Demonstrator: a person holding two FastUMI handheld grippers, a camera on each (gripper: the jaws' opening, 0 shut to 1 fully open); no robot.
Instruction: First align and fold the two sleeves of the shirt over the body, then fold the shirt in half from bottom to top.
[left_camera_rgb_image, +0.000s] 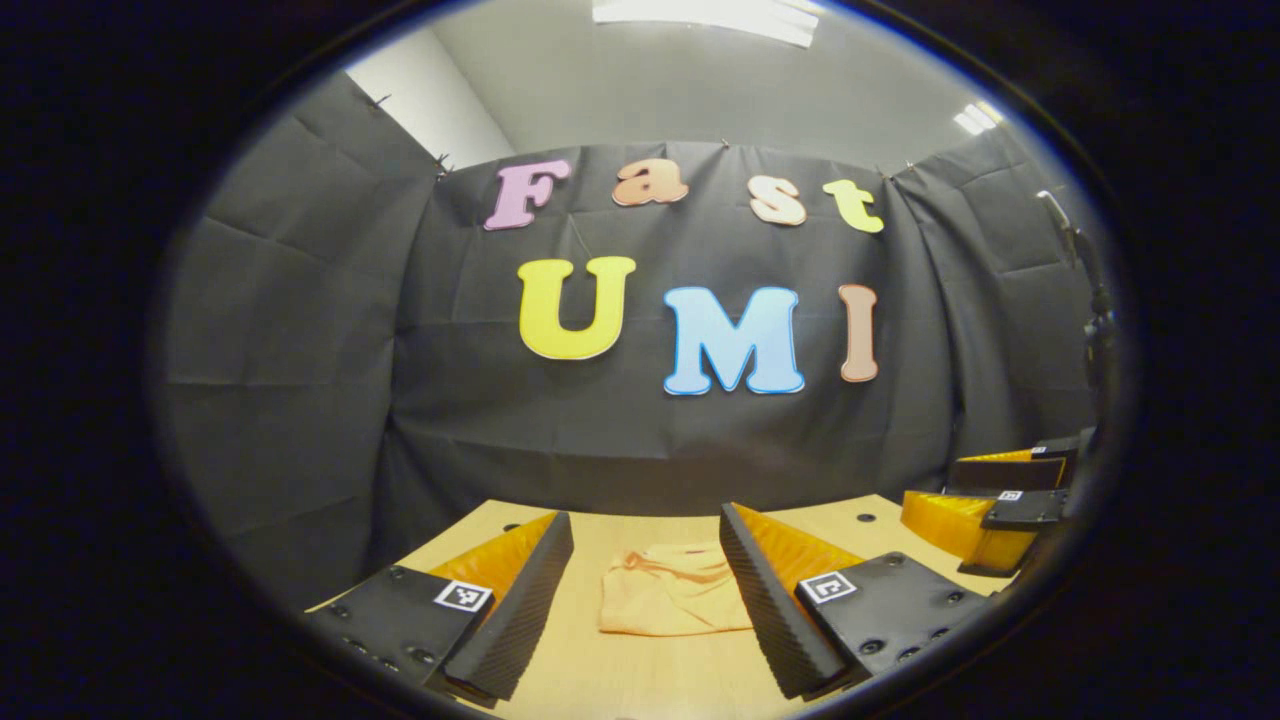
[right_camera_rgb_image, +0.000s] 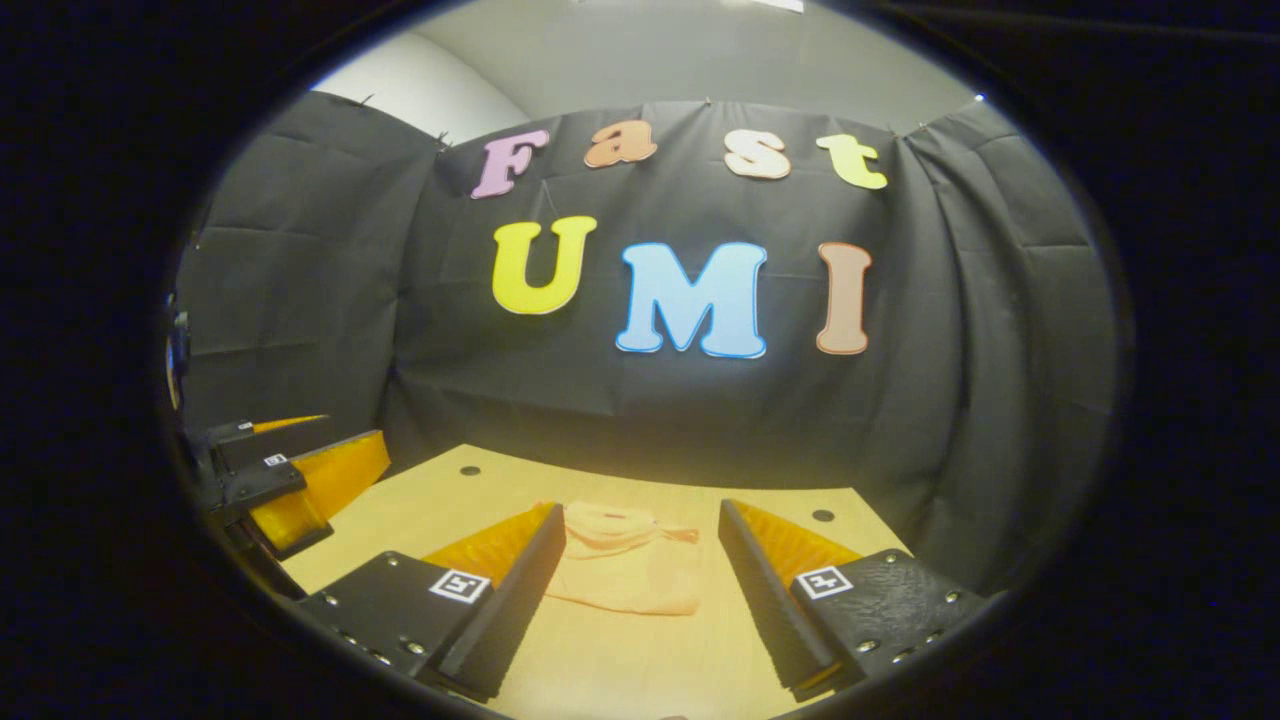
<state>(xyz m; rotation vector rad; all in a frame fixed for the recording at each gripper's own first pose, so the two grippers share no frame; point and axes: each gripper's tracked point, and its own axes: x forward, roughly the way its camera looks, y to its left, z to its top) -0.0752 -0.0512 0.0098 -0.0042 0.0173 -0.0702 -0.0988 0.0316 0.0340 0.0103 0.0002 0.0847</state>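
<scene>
While folded, shirt (left_camera_rgb_image: 672, 592) between tongs (left_camera_rgb_image: 646, 606).

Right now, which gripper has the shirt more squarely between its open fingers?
The left gripper: the shirt lies midway between its fingers. In the right gripper view, the shirt sits toward one finger.

Shirt (left_camera_rgb_image: 672, 592): soft, matt, wrinkled cloth. Table (left_camera_rgb_image: 640, 670): smooth, pale wood. Booth wall (left_camera_rgb_image: 300, 330): matt creased cloth. Left gripper (left_camera_rgb_image: 648, 600) pads (left_camera_rgb_image: 765, 610): ribbed.

Black cloth walls (left_camera_rgb_image: 300, 330) enclose a wooden table (right_camera_rgb_image: 420, 500) under a pale ceiling (left_camera_rgb_image: 680, 90) with lights (left_camera_rgb_image: 975, 118).
</scene>
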